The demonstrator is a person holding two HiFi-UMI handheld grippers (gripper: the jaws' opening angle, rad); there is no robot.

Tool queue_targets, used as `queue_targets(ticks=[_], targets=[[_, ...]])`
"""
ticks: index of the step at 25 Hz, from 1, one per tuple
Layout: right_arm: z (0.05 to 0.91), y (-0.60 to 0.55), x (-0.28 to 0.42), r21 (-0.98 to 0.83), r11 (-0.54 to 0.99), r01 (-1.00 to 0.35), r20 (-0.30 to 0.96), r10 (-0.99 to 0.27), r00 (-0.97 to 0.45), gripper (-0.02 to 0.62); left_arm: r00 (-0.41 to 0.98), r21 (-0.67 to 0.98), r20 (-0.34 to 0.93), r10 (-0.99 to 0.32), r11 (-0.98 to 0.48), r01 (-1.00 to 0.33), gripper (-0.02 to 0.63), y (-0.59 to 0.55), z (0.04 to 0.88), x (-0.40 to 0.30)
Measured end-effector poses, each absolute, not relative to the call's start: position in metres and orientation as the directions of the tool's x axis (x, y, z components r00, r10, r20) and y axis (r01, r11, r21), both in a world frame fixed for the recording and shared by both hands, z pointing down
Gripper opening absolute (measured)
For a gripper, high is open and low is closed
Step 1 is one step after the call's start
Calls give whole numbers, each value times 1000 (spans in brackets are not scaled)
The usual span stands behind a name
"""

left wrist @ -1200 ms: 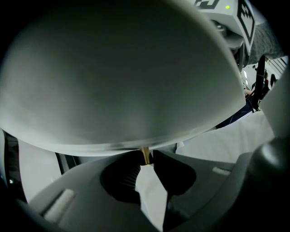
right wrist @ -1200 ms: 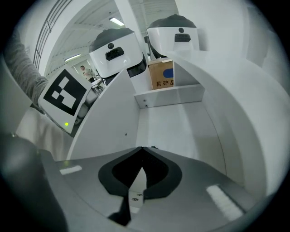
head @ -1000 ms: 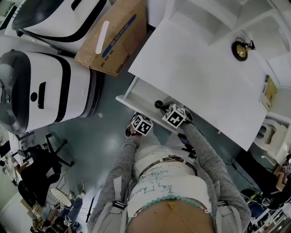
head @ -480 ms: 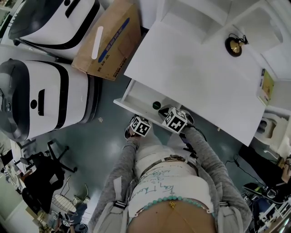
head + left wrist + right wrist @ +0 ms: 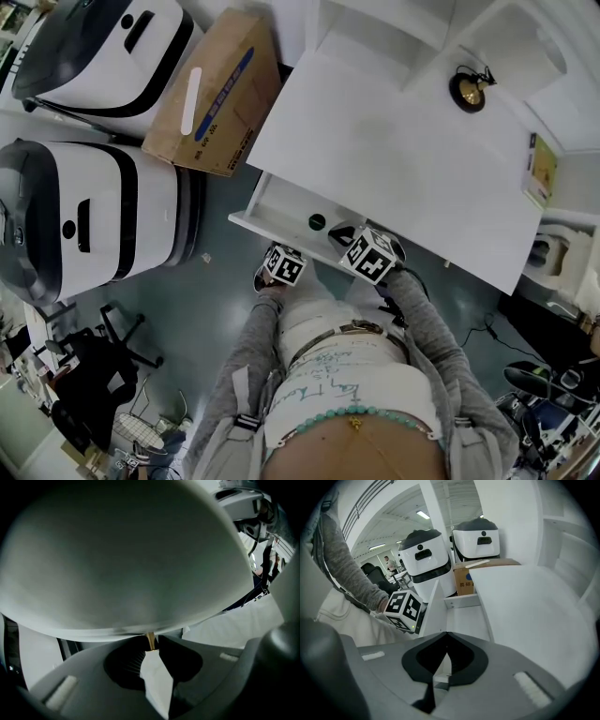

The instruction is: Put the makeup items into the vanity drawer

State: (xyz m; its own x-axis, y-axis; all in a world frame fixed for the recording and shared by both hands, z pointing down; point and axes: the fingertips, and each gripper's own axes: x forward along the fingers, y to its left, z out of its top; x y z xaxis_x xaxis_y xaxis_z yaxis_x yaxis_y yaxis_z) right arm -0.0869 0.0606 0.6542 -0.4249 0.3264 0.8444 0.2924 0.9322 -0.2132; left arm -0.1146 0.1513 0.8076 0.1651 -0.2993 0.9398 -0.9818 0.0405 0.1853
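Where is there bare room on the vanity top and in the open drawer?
Vanity top: wide bare middle, between the round gold item and the drawer edge. Drawer: bare left of the dark round item. Crowded at the drawer front: left tool on its gold pull, right tool.

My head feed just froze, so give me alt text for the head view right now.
Seen from above, a person stands at a white vanity whose drawer is pulled open, with a small dark round item inside. The left tongs hold the drawer's front edge; the right tongs, shut and empty, hover beside that item.
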Motion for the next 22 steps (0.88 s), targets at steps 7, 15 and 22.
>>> queue_targets(ticks=[7,15,22], targets=[[627,53,-81,-203,944,260,831,306,-464,28,162,183,941,-298,45,-982,91,150,808,-117],[604,50,-76,-204,952,226,816,293,-499,28,157,178,942,-297,44,-983,91,147,808,-119],[588,44,-65,-192,965,179,804,259,-536,28,167,186,942,-293,40,-982,91,145,808,-119]])
